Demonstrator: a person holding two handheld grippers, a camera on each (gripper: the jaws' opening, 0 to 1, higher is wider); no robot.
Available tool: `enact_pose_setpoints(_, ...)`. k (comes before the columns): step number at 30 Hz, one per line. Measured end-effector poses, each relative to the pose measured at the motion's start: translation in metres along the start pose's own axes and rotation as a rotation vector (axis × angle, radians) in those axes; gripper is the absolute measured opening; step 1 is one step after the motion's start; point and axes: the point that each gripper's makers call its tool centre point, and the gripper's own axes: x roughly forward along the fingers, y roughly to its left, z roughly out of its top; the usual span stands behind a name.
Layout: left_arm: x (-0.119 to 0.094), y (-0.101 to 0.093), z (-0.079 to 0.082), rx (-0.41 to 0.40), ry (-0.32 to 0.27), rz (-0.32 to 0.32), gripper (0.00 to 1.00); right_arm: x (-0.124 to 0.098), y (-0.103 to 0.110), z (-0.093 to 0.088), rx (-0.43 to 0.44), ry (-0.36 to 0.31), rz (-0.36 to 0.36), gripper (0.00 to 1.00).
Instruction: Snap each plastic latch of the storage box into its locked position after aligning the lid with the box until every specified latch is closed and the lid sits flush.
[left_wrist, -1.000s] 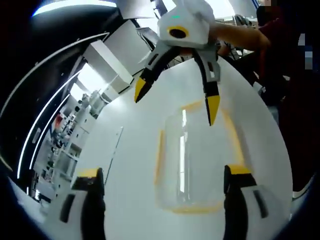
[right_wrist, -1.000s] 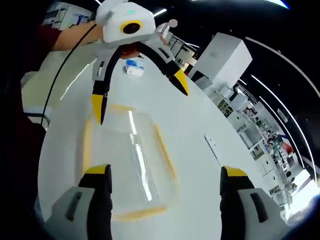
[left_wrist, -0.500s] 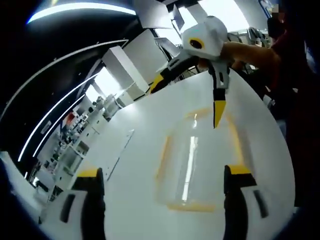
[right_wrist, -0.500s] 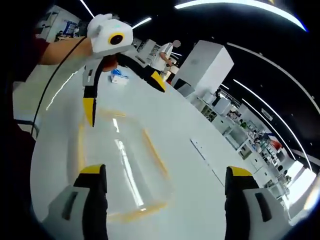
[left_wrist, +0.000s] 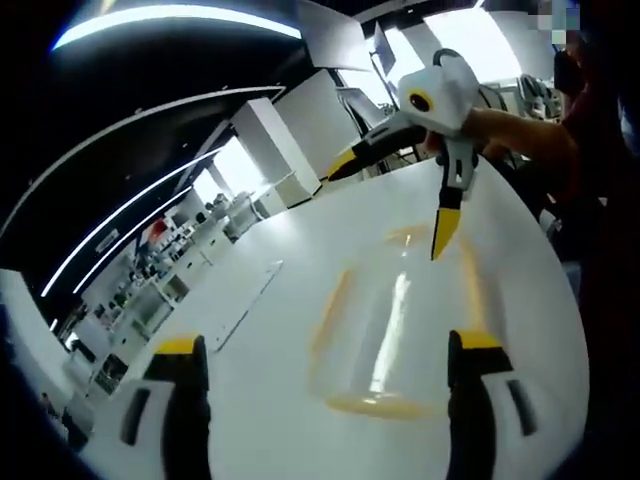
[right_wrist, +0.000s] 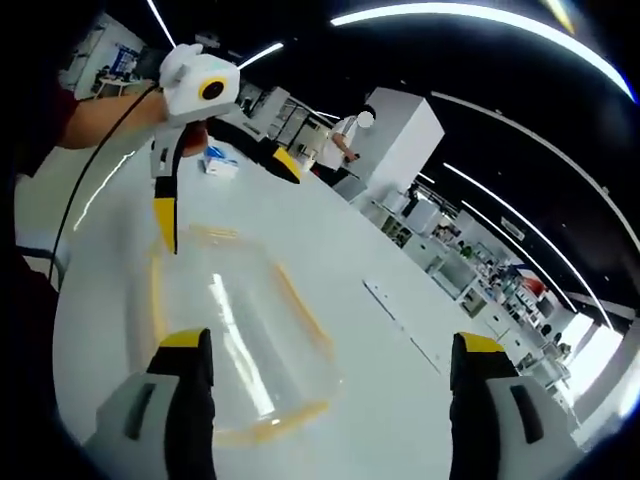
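Storage box (left_wrist: 395, 335) was found at lower centre of the left gripper view, on the white table (left_wrist: 280, 330), clear-walled with yellow edging, between and ahead of the left gripper (left_wrist: 325, 350), whose jaws were spread wide and held nothing. Its long axis was judged to run away from the jaws toward the upper right of the frame. The right gripper (left_wrist: 400, 195) was seen there, above the far end, also wide and empty. In the right gripper view the box (right_wrist: 235, 335) sat at lower left, the left gripper (right_wrist: 225, 195) beyond it. Neither was seen touching it. Latch positions could not be determined.
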Motion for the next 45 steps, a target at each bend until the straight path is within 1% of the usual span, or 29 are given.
enact_pose_setpoints(7,-0.003,0.001,-0.004,-0.054,-0.021,0.036,1.00,-0.001,-0.003,-0.003,0.044,-0.005,-0.029,1.00)
enact_pose_setpoints(9,-0.004,0.003,-0.007,-0.092,-0.009,0.057,1.00,-0.001,-0.004,-0.004,0.047,-0.015,-0.042,1.00)
enact_pose_setpoints(15,-0.006,0.002,-0.009,-0.114,-0.034,0.073,1.00,-0.001,-0.007,-0.006,0.084,-0.030,-0.056,1.00)
enact_pose_setpoints(17,-0.006,0.002,-0.010,-0.133,-0.039,0.086,1.00,-0.001,-0.006,-0.008,0.107,-0.041,-0.055,1.00)
enact_pose_setpoints(21,-0.006,0.000,-0.011,-0.155,-0.052,0.081,0.99,-0.001,-0.004,-0.010,0.155,-0.058,-0.053,1.00)
enact_pose_setpoints(25,-0.007,0.003,-0.015,-0.181,-0.040,0.096,1.00,-0.001,-0.003,-0.011,0.172,-0.061,-0.061,1.00)
enact_pose_setpoints(28,-0.006,0.004,-0.017,-0.201,-0.039,0.101,1.00,-0.001,-0.003,-0.009,0.162,-0.066,-0.066,1.00)
enact_pose_setpoints(36,-0.011,0.007,-0.021,-0.206,-0.027,0.119,1.00,-0.001,-0.002,-0.012,0.199,-0.056,-0.056,1.00)
enact_pose_setpoints(39,-0.012,0.005,-0.019,-0.213,-0.039,0.110,1.00,-0.003,-0.003,-0.012,0.197,-0.060,-0.062,1.00)
enact_pose_setpoints(42,-0.014,0.004,-0.015,-0.221,-0.053,0.109,1.00,-0.006,-0.002,-0.009,0.245,-0.085,-0.042,1.00)
enact_pose_setpoints(43,-0.015,0.003,-0.013,-0.222,-0.061,0.102,1.00,-0.007,-0.003,-0.008,0.253,-0.090,-0.039,1.00)
enact_pose_setpoints(45,-0.017,0.005,-0.008,-0.242,-0.083,0.113,1.00,-0.009,-0.003,-0.008,0.259,-0.094,-0.038,1.00)
